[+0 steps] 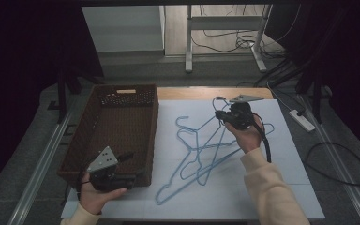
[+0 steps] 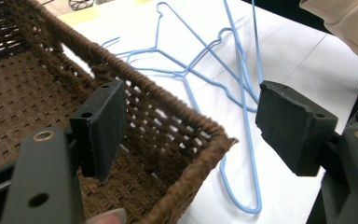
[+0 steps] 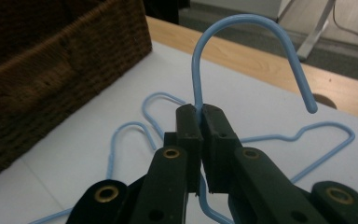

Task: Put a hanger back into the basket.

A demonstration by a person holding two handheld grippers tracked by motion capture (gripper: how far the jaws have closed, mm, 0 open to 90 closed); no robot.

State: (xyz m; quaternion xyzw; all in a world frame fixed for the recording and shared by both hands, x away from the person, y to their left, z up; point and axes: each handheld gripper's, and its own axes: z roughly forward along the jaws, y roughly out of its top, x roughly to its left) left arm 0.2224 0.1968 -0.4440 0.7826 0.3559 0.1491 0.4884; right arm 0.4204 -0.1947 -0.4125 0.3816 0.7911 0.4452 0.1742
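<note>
My right gripper (image 1: 221, 114) (image 3: 200, 122) is shut on the neck of a blue wire hanger (image 1: 214, 102), just below its hook (image 3: 242, 44), which stands up above the jaws. The hanger's body trails down onto a loose pile of other blue hangers (image 1: 192, 150) (image 2: 191, 74) lying on the white sheet (image 1: 281, 187). At the front left, my left gripper (image 1: 133, 166) (image 2: 196, 128) is open. It is held beside the near right corner of the brown wicker basket (image 1: 108, 154) (image 2: 177, 126), and that corner rim shows between its pads without touching them.
The basket's inside looks bare. Bare wooden table edge (image 1: 201, 93) runs behind the sheet. A desk frame (image 1: 188, 42) and cables stand on the floor beyond, and a power strip (image 1: 302, 119) lies to the right of the table.
</note>
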